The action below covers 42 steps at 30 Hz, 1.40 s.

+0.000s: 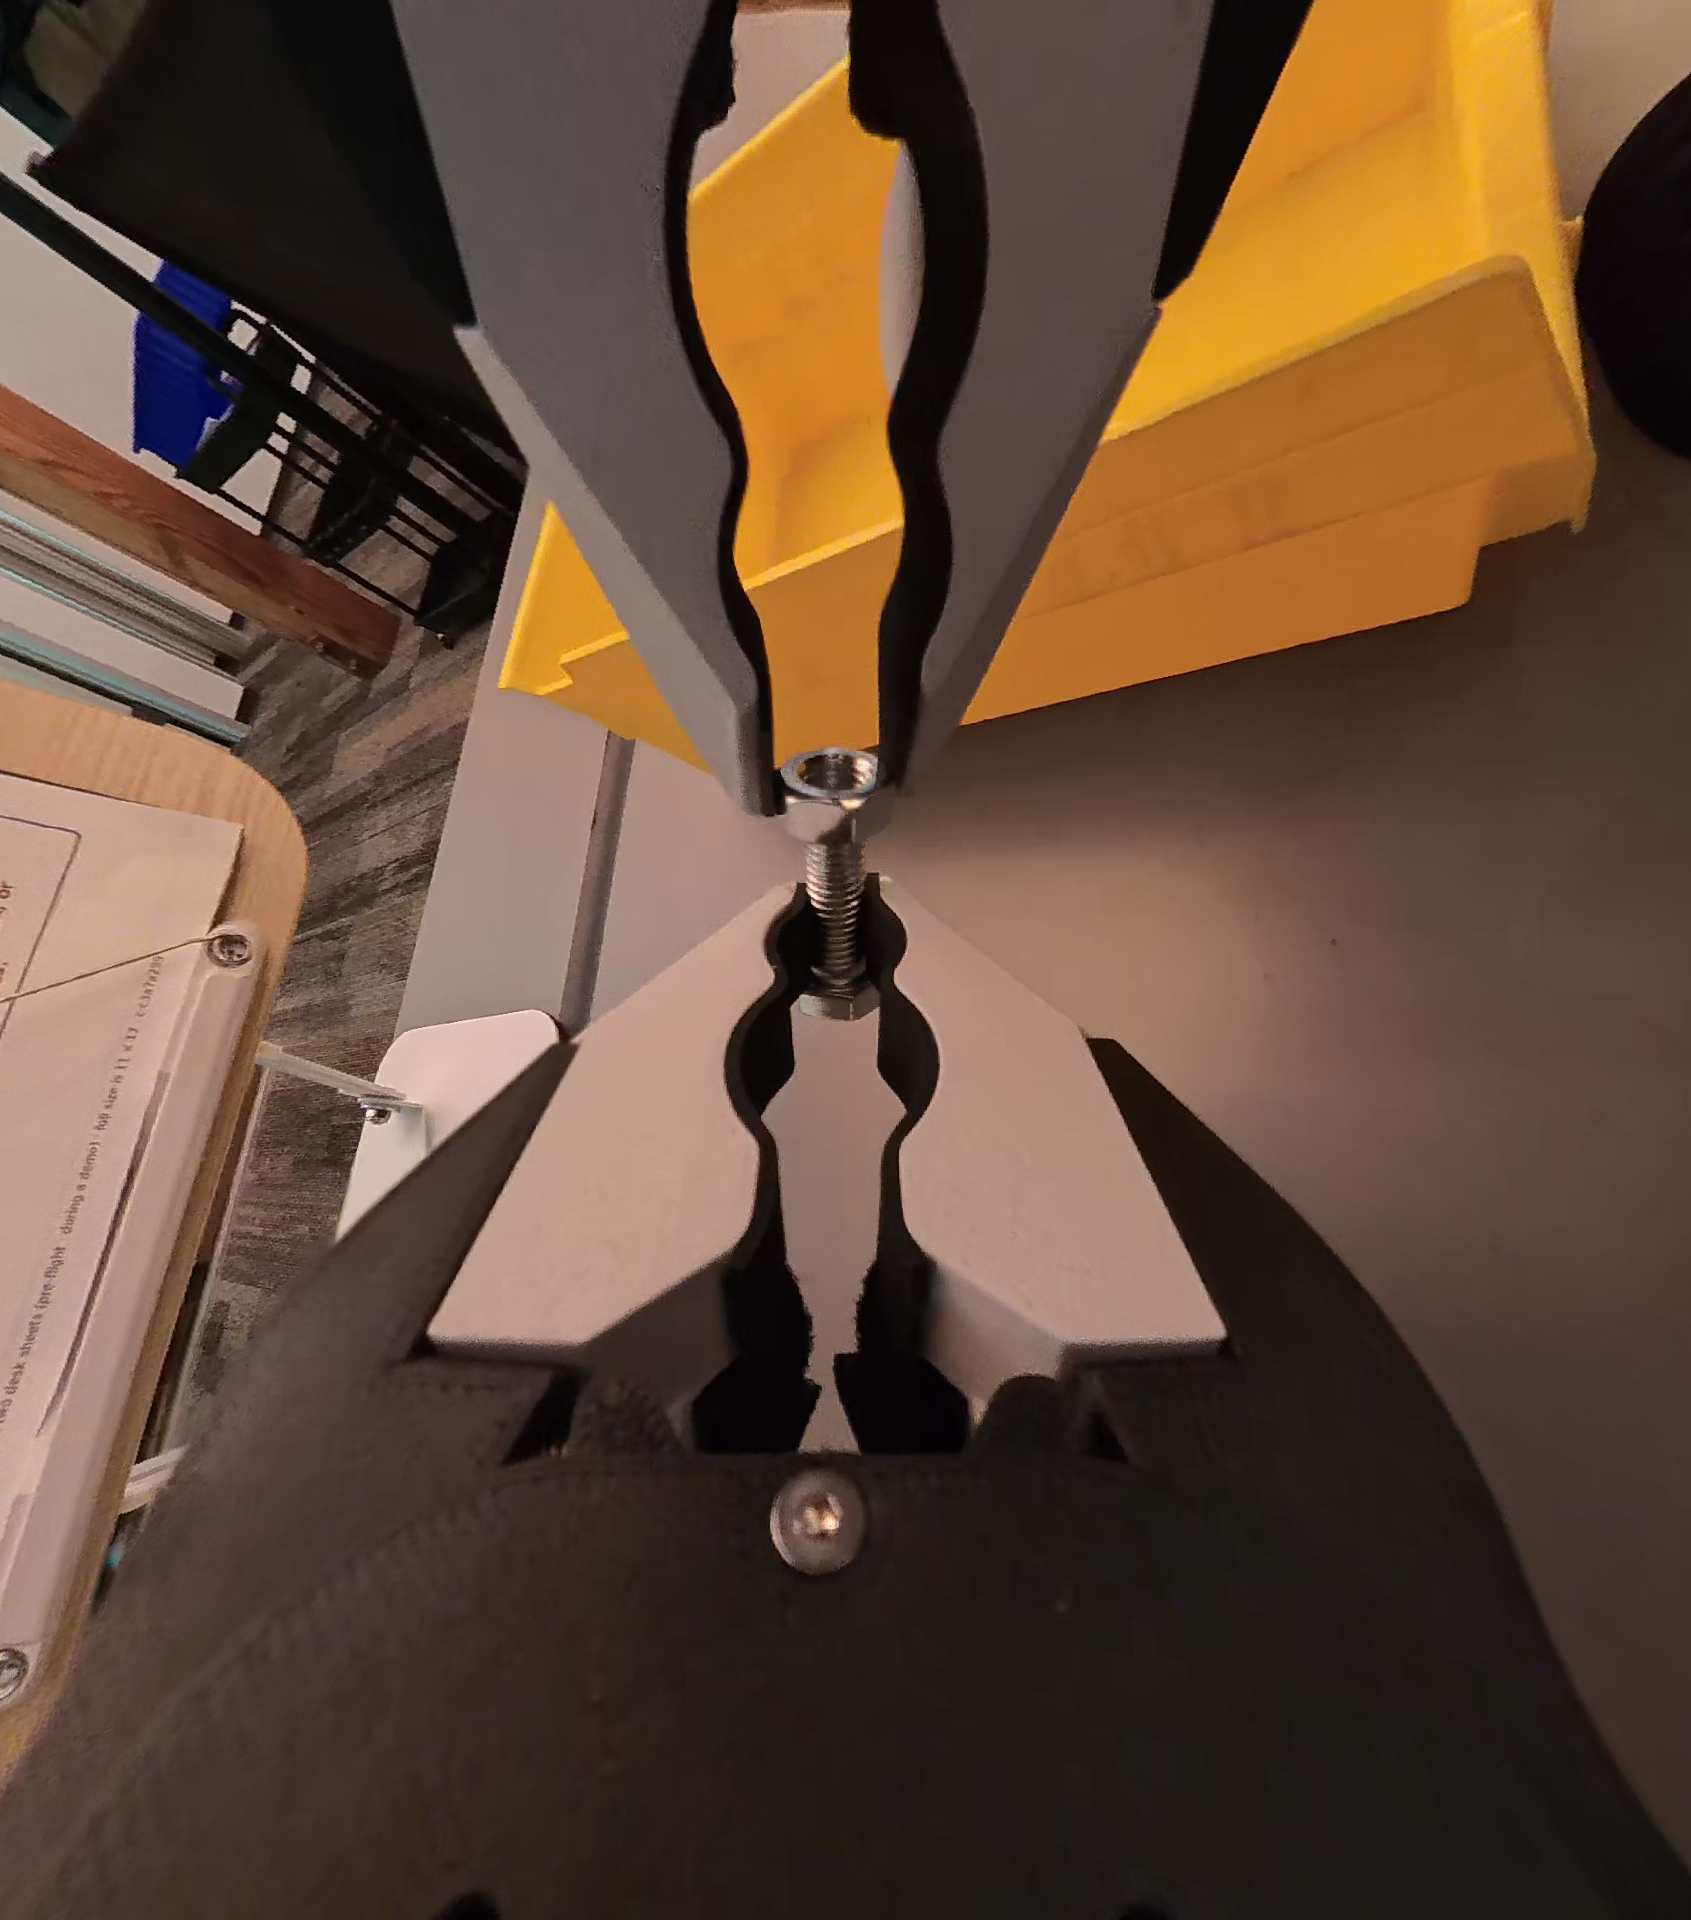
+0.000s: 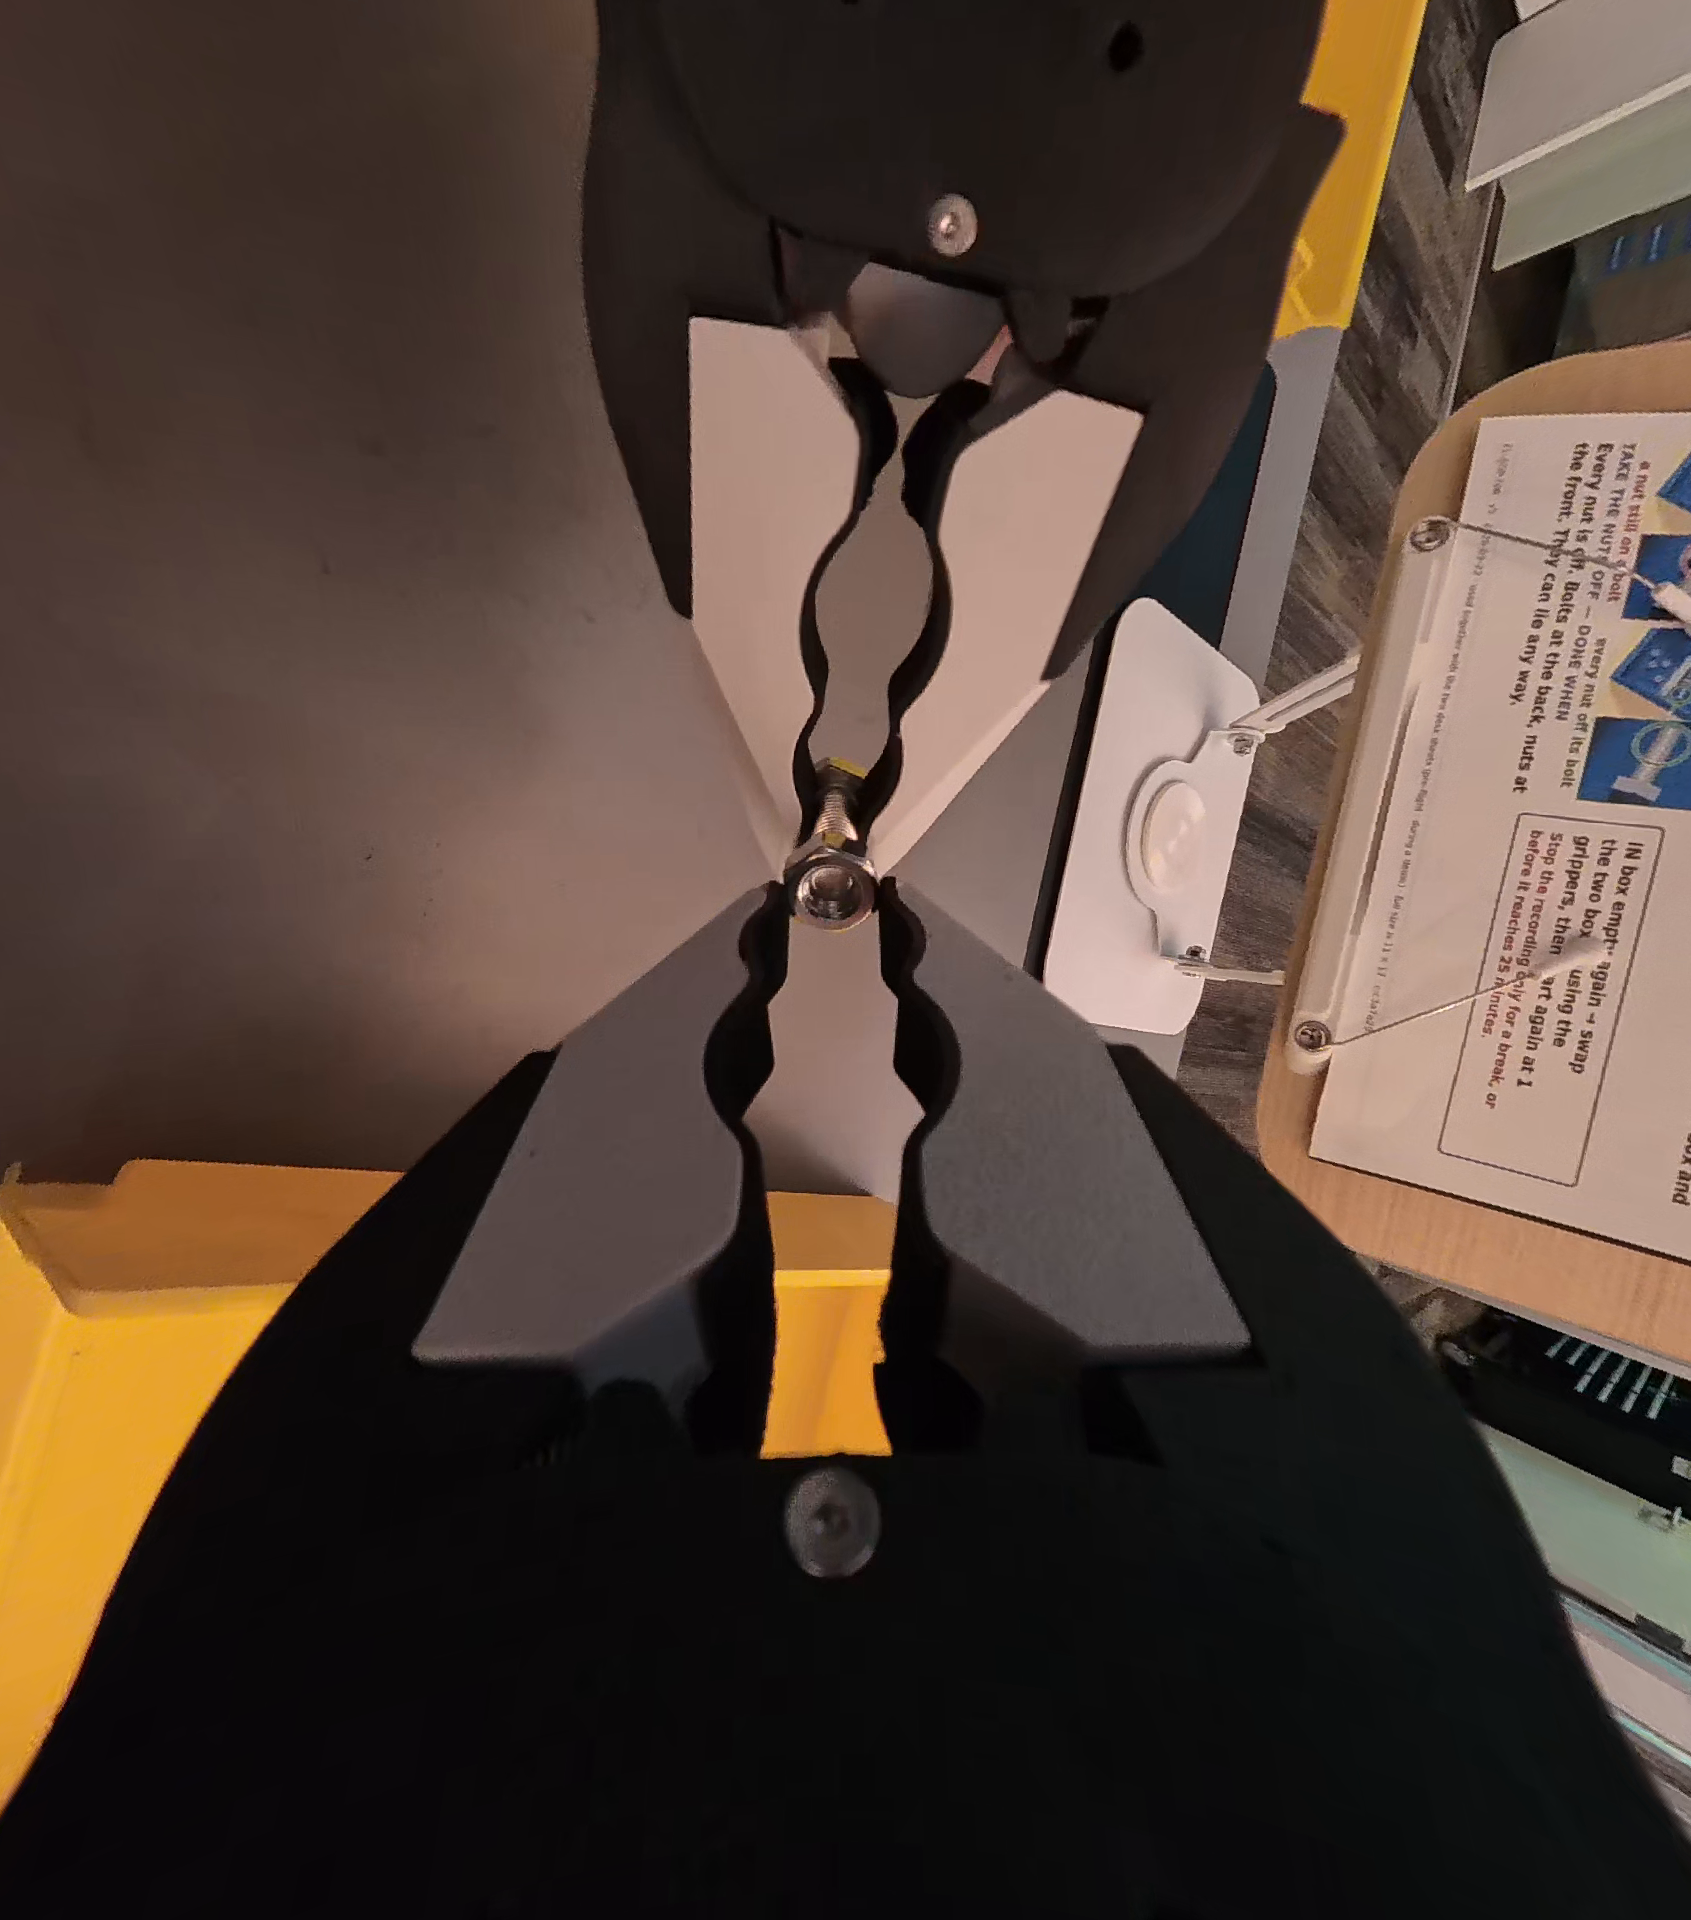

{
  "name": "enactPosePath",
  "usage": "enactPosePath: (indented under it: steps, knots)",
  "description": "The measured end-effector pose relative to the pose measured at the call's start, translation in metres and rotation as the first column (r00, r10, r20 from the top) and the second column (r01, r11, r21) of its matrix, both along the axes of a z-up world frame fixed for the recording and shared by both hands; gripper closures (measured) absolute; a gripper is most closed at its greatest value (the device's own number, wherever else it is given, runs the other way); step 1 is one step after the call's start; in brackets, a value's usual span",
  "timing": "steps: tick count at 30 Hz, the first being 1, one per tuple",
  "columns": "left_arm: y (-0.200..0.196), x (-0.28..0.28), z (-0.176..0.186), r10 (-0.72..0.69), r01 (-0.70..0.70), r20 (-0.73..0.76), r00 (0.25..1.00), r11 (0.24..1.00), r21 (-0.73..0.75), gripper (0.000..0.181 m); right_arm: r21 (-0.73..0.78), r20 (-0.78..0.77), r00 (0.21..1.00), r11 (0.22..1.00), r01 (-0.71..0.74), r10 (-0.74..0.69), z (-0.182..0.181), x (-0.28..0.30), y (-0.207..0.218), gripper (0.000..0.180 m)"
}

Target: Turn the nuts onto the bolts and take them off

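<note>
A silver bolt (image 1: 830, 930) is held in the air between the two grippers, which face each other tip to tip. My left gripper (image 1: 836, 909), with pale fingers, is shut on the bolt's shaft, with the hex head (image 1: 836, 1004) just behind the tips. My right gripper (image 2: 828, 906), with dark grey fingers, is shut on a silver nut (image 2: 828, 891) that sits on the bolt's free end. In the left wrist view the right gripper (image 1: 830, 805) comes down from the top with the nut (image 1: 828, 792). In the right wrist view the left gripper (image 2: 836, 826) holds the bolt (image 2: 833, 821).
A yellow plastic bin (image 1: 1288, 416) stands on the grey table (image 1: 1340, 1039) behind the right gripper; its rim also shows in the right wrist view (image 2: 93, 1351). A printed sheet on a wooden board (image 2: 1599, 831) lies past the table edge, beside a white bracket (image 2: 1163, 810). The grippers are tip to tip, or close to it.
</note>
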<state>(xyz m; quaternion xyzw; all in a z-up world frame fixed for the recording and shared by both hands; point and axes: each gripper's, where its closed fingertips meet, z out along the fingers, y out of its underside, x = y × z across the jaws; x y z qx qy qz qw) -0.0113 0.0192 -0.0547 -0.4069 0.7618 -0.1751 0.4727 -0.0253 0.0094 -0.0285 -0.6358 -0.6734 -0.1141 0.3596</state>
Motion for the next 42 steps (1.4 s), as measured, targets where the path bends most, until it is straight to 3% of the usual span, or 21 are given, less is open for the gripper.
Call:
enactPosePath:
  steps: [10,18,32,42]
  knots:
    - [-0.029,-0.011,0.006,-0.181,0.165,-0.037,0.983,0.95,-0.266,0.173,0.002,-0.042,0.993,0.994,-0.108,0.108,0.01,-0.012,-0.021,0.163]
    - [-0.041,-0.019,-0.005,-0.252,0.218,-0.122,0.96,0.946,-0.24,0.173,-0.071,-0.02,0.99,0.988,-0.14,0.138,-0.002,-0.018,-0.031,0.163]
    - [-0.01,-0.012,0.009,-0.068,0.057,-0.07,0.995,0.988,-0.142,0.174,-0.151,-0.203,0.972,0.984,0.092,-0.122,0.011,-0.012,-0.004,0.164]
    - [0.013,-0.014,0.027,0.074,-0.074,-0.013,0.997,0.997,0.007,0.174,-0.319,-0.413,0.854,0.928,0.191,-0.318,0.027,-0.014,0.013,0.164]
